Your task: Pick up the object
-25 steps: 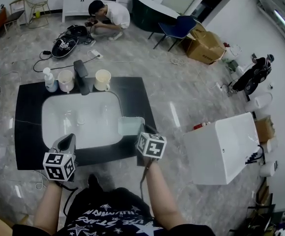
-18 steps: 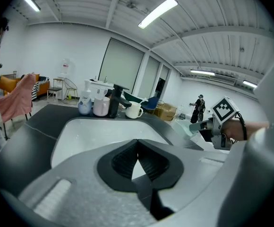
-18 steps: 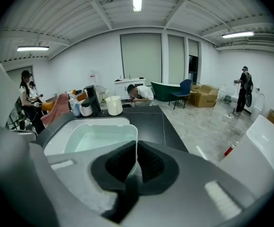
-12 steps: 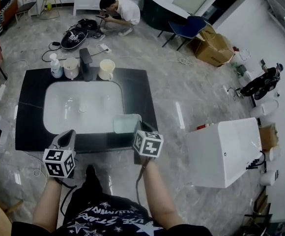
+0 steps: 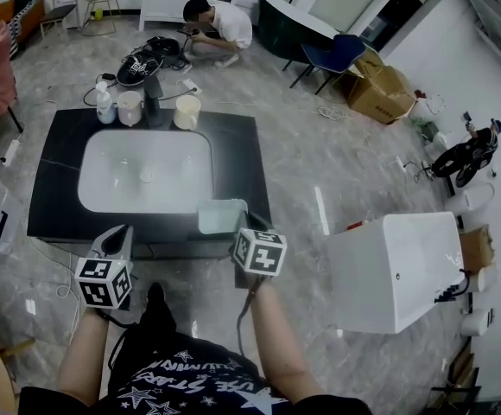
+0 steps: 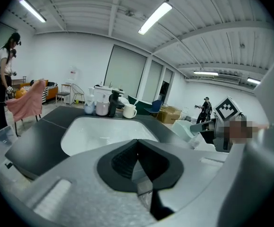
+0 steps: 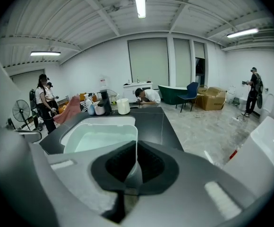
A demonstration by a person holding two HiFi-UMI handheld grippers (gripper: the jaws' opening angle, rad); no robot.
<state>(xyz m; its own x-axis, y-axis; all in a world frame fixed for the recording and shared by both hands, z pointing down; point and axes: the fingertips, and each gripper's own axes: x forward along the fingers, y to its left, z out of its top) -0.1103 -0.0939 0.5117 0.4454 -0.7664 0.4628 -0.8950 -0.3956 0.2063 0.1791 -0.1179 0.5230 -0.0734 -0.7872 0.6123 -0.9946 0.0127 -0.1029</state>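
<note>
A pale green translucent tub (image 5: 223, 216) hangs at the front edge of the black countertop (image 5: 233, 158), to the right of the white sink basin (image 5: 145, 169). My right gripper (image 5: 240, 230) is shut on the tub's near wall. In the right gripper view that thin wall (image 7: 136, 145) runs straight into the closed right gripper (image 7: 136, 167). My left gripper (image 5: 119, 234) hovers off the counter's front left edge, and in its own view the left gripper (image 6: 138, 150) is shut with nothing in it. The tub (image 6: 184, 128) also shows to its right.
A soap bottle (image 5: 104, 104), two cups (image 5: 130, 108) (image 5: 187, 111) and a dark faucet (image 5: 153, 89) line the counter's back edge. A white box-shaped unit (image 5: 393, 271) stands on the floor to the right. A person (image 5: 220, 28) crouches beyond the counter among cables.
The counter has slid away from me in the head view. Both grippers have drawn back toward its front edge, and the tub has stayed in the right gripper.
</note>
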